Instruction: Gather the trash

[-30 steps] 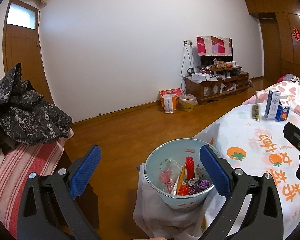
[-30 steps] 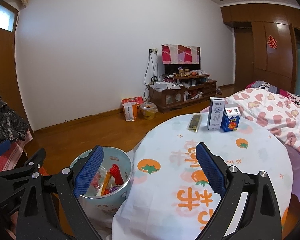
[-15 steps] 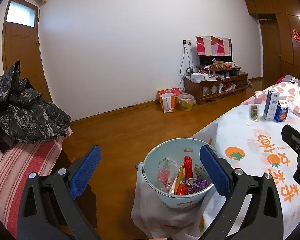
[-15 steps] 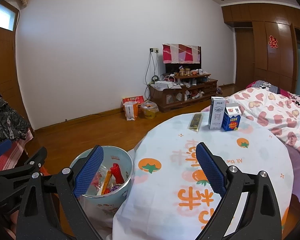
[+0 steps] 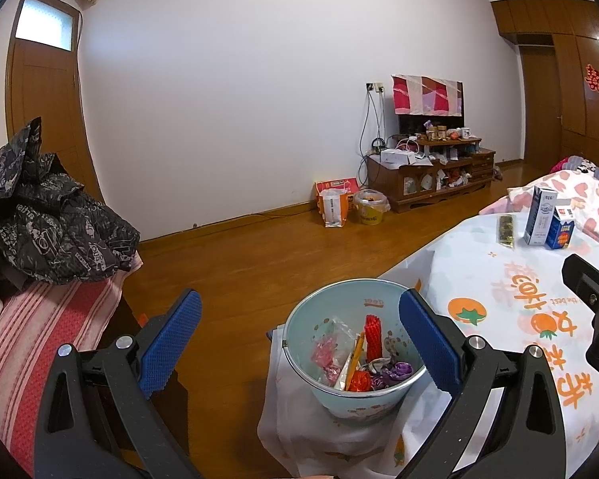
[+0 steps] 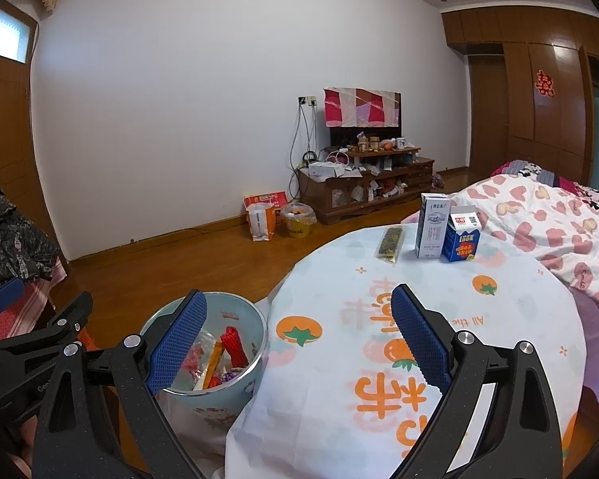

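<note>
A pale blue bin (image 5: 319, 315) (image 6: 255, 319) stands beside the round table and holds several wrappers. On the table's far side lie a dark snack packet (image 6: 390, 244) (image 5: 506, 230), a tall white carton (image 6: 432, 225) (image 5: 541, 215) and a short blue carton (image 6: 462, 238) (image 5: 560, 227). My left gripper (image 5: 297, 337) is open and empty, held above the bin. My right gripper (image 6: 297, 333) is open and empty, over the table's near edge, well short of the cartons.
The table wears a white cloth with orange print (image 6: 419, 319). A bed with a heart-pattern quilt (image 6: 547, 215) lies right. A striped seat with a black jacket (image 5: 48, 215) is left. A TV cabinet (image 6: 363, 191) and bags stand at the far wall.
Both grippers have drifted slightly; the view has shifted a little. Both stay open and empty. Nothing on the table or in the bin has moved.
</note>
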{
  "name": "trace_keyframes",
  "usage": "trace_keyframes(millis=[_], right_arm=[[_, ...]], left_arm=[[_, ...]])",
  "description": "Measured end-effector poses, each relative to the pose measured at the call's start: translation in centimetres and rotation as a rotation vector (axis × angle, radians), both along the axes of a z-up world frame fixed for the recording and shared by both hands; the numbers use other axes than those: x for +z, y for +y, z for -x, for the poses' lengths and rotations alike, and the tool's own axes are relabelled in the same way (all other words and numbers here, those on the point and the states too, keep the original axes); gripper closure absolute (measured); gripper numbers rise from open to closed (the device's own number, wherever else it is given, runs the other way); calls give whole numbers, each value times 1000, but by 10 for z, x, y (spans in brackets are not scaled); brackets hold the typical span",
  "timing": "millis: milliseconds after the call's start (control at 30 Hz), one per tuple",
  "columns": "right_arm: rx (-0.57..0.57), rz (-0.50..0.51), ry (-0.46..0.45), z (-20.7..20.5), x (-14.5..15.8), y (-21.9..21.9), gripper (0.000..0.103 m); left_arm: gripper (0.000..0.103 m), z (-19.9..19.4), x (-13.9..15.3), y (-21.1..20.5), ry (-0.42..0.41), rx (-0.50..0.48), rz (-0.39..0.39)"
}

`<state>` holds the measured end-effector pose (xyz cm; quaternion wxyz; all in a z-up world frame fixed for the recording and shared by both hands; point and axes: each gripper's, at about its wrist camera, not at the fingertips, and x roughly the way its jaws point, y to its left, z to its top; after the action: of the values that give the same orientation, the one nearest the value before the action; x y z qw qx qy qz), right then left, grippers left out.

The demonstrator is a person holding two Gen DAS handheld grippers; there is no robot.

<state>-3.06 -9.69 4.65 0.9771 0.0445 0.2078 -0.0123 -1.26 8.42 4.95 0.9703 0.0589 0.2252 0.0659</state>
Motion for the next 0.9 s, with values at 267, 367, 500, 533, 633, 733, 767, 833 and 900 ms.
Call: trace_keyframes(millis=[267, 367, 500, 533, 633, 733, 767, 833, 900], right_arm=[[-1, -2, 0, 0, 0, 0, 11], [-3, -3, 3, 0, 0, 0, 11], [-4, -8, 10, -1, -2, -1, 11], [-5, -9, 8, -1, -2, -1, 11], [-7, -8, 4, 0, -1, -3, 11], [-9, -12, 4, 0, -2, -3, 11], [-9, -13, 5, 1, -2, -4, 11], [-9, -13, 5, 1, -2, -4, 11], [-9, -13, 4, 1, -2, -4, 11]], left_arm=[[6, 0, -1, -1, 3, -1, 4], [6, 0, -2, -3, 3, 1, 4], [6, 1, -1, -2, -3, 1, 1], [6, 1, -1, -2, -4, 1, 1], [6, 2, -1, -2, -7, 1, 2], [6, 3, -1, -2, -8, 3, 2], [6, 2, 0, -2, -8, 5, 3], [6, 2, 0, -1, -9, 9, 3], [6, 2, 1, -1, -10, 14, 3]])
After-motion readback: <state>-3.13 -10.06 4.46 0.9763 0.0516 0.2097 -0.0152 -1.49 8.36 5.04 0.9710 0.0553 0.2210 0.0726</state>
